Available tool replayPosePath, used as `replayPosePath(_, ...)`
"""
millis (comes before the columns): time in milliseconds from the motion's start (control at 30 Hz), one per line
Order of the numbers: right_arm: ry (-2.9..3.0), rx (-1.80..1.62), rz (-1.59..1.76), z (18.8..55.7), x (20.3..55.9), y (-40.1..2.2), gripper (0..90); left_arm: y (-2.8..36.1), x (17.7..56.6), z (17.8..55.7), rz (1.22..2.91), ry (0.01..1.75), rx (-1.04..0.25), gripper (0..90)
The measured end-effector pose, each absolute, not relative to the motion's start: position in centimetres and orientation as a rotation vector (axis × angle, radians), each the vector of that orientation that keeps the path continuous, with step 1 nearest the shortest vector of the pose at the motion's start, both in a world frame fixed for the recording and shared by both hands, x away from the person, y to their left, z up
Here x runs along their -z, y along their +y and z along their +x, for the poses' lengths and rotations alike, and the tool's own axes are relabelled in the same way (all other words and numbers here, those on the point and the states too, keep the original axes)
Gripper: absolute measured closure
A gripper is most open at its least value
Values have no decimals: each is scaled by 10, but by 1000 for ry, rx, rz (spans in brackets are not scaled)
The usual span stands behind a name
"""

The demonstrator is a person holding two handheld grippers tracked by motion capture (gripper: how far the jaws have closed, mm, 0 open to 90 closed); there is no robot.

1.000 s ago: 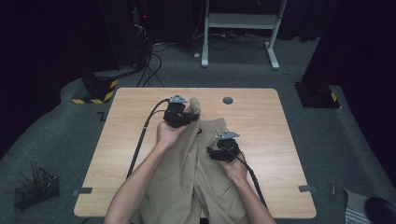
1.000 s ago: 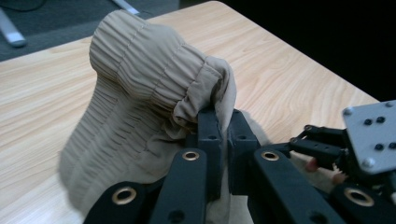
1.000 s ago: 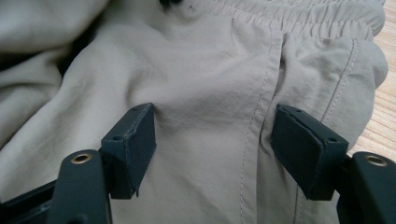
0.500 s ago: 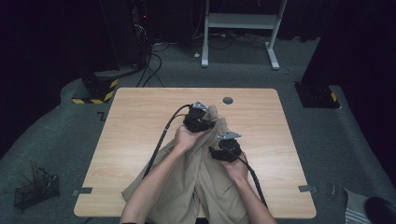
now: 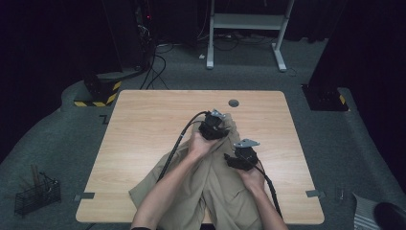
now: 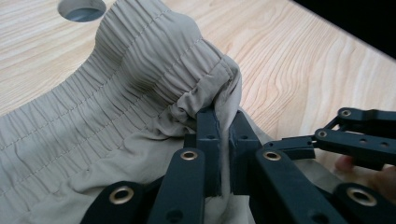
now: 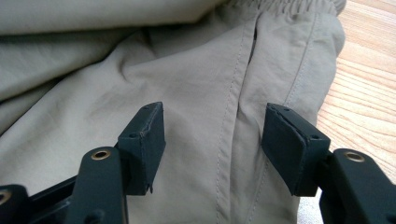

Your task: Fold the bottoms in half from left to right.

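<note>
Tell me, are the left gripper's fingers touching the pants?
Touching. In the left gripper view, the left gripper has its fingers pinched shut on a fold of the pants.

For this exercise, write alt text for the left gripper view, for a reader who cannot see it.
The left gripper is shut on a fold of beige trousers, just below their gathered elastic waistband. The cloth lies on a light wooden table with a round hole at top left; the right gripper enters from the right.
</note>
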State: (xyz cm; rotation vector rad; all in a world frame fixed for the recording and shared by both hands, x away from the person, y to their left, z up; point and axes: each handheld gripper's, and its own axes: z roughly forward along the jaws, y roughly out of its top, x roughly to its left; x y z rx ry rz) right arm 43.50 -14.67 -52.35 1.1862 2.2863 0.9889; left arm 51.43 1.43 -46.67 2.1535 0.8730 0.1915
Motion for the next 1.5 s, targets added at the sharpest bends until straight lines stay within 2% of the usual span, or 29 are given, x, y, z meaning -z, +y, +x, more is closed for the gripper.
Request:
replayPosePath(133, 2284, -988, 1187, 435, 524, -146, 391, 7, 477, 516, 2196, 886, -194, 805)
replayPosePath(333, 2281, -985, 1191, 435, 524, -146, 385, 2, 493, 520, 2226, 923, -172, 626)
replayPosePath(467, 2279, -982, 1188, 435, 524, -146, 381, 4, 480, 509, 2214, 874, -202, 497)
replayPosePath(733, 2276, -980, 1193, 435, 524, -146, 374, 27, 453, 498, 2161, 866, -286, 364)
replayPosePath(1000, 2274, -979, 1196, 435, 524, -146, 371, 72, 433, 486, 2105, 889, -316, 319)
replayPosePath(1400, 2268, -972, 1186, 433, 523, -146, 369, 129, 457, 461, 2094, 961, -255, 298)
replayPosePath(1500, 2249, -1016, 1129, 422, 514, -146, 379, 144, 465, 456, 2079, 996, -248, 310)
